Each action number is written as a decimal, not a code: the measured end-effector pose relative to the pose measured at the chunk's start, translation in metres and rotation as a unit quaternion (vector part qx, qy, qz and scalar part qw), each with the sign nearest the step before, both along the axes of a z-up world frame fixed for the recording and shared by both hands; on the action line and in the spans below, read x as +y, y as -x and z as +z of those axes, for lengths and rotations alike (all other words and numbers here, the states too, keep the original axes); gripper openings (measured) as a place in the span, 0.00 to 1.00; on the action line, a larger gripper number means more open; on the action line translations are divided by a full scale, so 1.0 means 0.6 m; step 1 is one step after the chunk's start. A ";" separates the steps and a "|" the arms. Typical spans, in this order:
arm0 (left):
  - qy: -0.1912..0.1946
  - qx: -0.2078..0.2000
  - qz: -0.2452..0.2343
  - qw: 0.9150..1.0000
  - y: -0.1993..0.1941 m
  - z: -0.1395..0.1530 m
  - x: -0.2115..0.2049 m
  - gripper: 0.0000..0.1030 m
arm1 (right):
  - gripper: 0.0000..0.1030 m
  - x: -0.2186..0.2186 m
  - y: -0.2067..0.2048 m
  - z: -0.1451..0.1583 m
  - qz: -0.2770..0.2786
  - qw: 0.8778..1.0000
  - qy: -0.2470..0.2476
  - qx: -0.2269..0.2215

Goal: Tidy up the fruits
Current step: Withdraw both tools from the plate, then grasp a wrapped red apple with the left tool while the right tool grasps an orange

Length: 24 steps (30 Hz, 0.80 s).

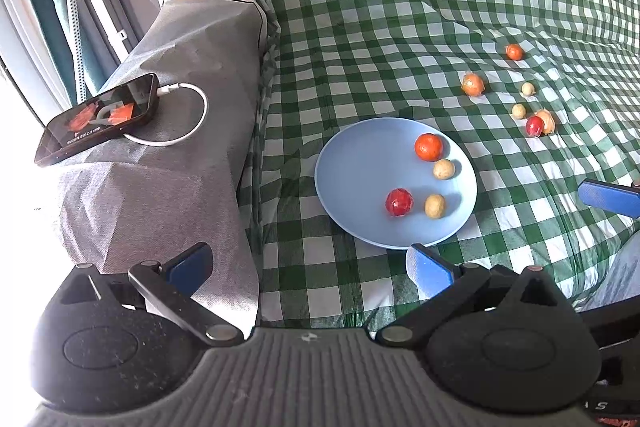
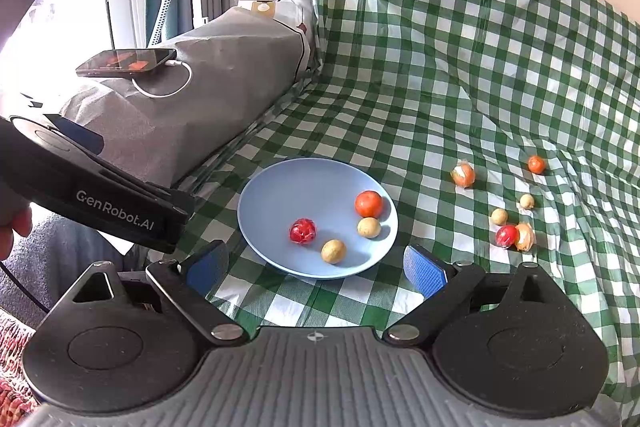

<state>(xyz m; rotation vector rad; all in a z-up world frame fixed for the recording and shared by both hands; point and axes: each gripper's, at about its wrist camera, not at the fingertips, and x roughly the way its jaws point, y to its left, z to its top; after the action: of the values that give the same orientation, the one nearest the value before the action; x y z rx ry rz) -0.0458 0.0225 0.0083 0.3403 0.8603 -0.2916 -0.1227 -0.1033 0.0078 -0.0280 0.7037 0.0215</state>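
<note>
Left wrist view: left gripper (image 1: 310,269) jaws wide, empty, low beside plate (image 1: 348,163) near rim. Four fruits on plate; loose fruits (image 1: 519,111) on checked cloth (image 1: 360,27) far right.

Right wrist view: right gripper (image 2: 316,269) jaws wide, empty. Loose fruits ahead-right, so right gripper nearer. Fruits round: no long axis, no heading.

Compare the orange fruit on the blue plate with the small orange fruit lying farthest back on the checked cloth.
The orange fruit on the plate looks larger; the far orange fruit looks smaller, though it is also farther away. The first rests on the blue plate beside a tan ball; the second lies alone on the checked cloth. Both are round, orange and untouched by either gripper.
</note>
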 end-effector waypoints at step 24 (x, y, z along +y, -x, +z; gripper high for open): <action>-0.024 0.021 -0.008 0.999 -0.020 -0.018 -0.031 1.00 | 0.92 -0.031 -0.021 -0.022 -0.029 0.999 -0.035 0.017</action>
<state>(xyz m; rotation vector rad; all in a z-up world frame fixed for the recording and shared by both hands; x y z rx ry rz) -0.0339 0.0038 -0.0028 0.3873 0.9072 -0.2944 -0.1102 -0.1218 -0.0055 0.0606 0.7374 -0.0087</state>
